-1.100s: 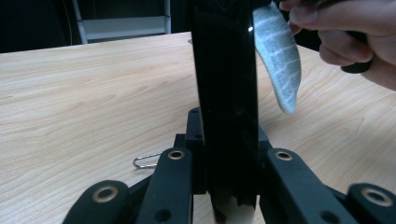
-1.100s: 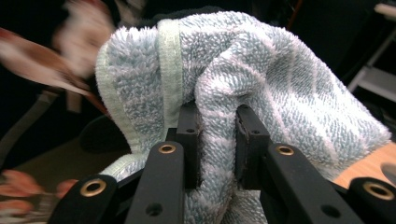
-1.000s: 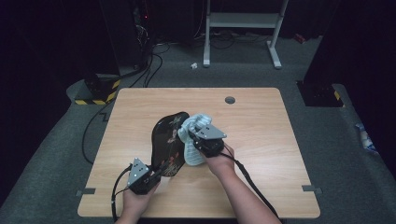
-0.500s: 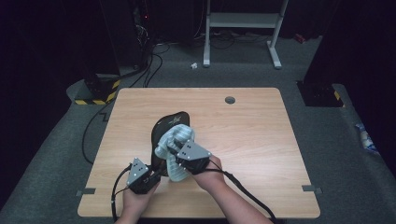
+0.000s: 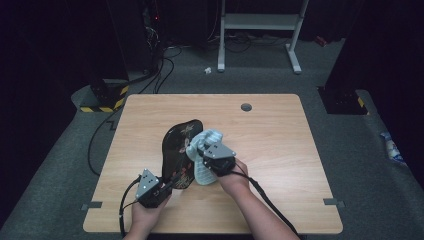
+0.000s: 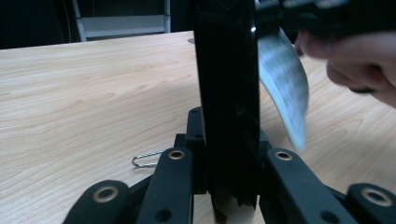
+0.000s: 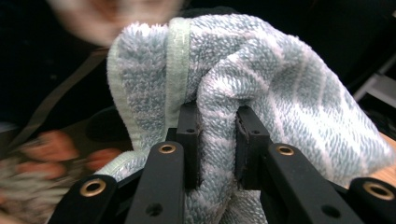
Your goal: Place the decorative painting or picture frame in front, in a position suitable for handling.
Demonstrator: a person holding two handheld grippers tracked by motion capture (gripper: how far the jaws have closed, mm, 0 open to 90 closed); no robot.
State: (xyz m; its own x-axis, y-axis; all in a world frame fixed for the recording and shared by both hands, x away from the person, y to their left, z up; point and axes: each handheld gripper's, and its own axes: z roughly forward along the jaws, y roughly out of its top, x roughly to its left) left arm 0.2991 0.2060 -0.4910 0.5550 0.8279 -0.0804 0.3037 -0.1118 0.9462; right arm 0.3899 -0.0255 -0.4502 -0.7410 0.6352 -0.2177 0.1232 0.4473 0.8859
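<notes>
Just below the frame's centre, the left claw (image 5: 167, 186) clamps the lower edge of a black lacquered tray (image 5: 179, 150), holding it tilted up off the worktop (image 5: 280, 150). The right claw (image 5: 199, 154) pinches a pale blue towel (image 5: 207, 140) against the tray's painted face. Wiping looks underway; how much remains I cannot tell.

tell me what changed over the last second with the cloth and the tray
The right claw, shut on the blue-and-white towel, swept it down the black lacquer tray toward the person, then back up to the tray's upper right part. The left claw stayed clamped on the tray's near edge, holding it tilted up off the wooden table in the same spot.
</notes>
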